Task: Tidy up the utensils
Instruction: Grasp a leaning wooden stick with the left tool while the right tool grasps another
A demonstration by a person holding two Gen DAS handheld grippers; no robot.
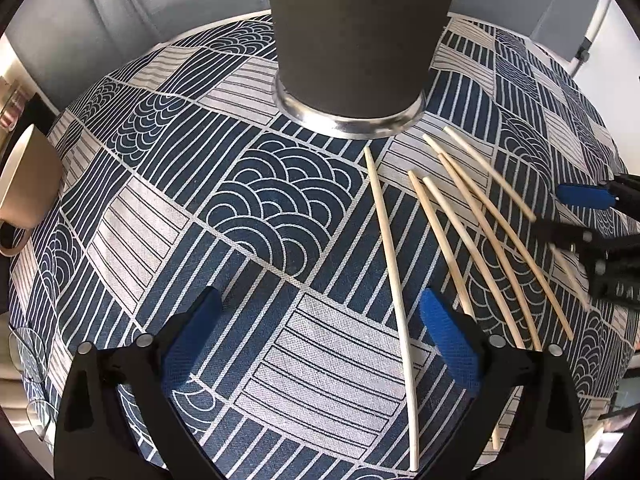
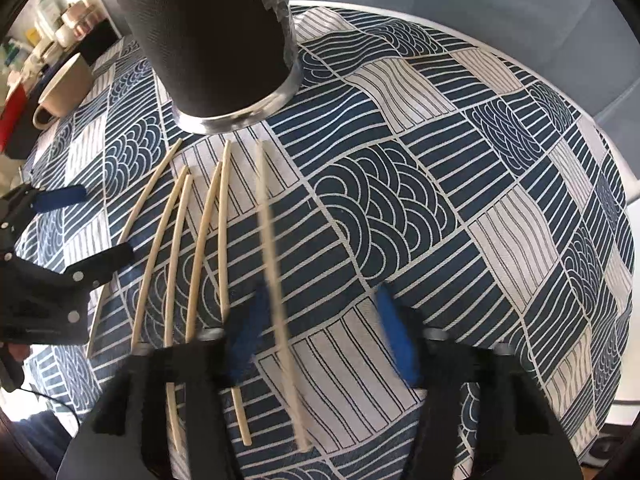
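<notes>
Several pale wooden chopsticks [image 1: 476, 236] lie side by side on the blue and white patterned tablecloth [image 1: 256, 200], in front of a tall dark cylindrical holder [image 1: 352, 40] with a metal base. My left gripper [image 1: 320, 320] is open and empty, low over the cloth; the leftmost chopstick [image 1: 392, 264] passes between its fingers near the right pad. My right gripper [image 2: 316, 332] is open, and the rightmost chopstick [image 2: 276, 280], blurred, lies between its fingers next to the left pad. The other chopsticks [image 2: 196, 248] lie left of it, below the holder [image 2: 208, 32]. The right gripper shows in the left wrist view [image 1: 576, 216], the left gripper in the right wrist view [image 2: 92, 228].
A beige mug [image 1: 28, 184] stands at the table's left edge; it also shows in the right wrist view [image 2: 64, 84]. A clear glass [image 1: 28, 352] is at the near left. Grey upholstery [image 2: 480, 0] lies behind the round table. Shelves with jars [image 2: 60, 24] are at far left.
</notes>
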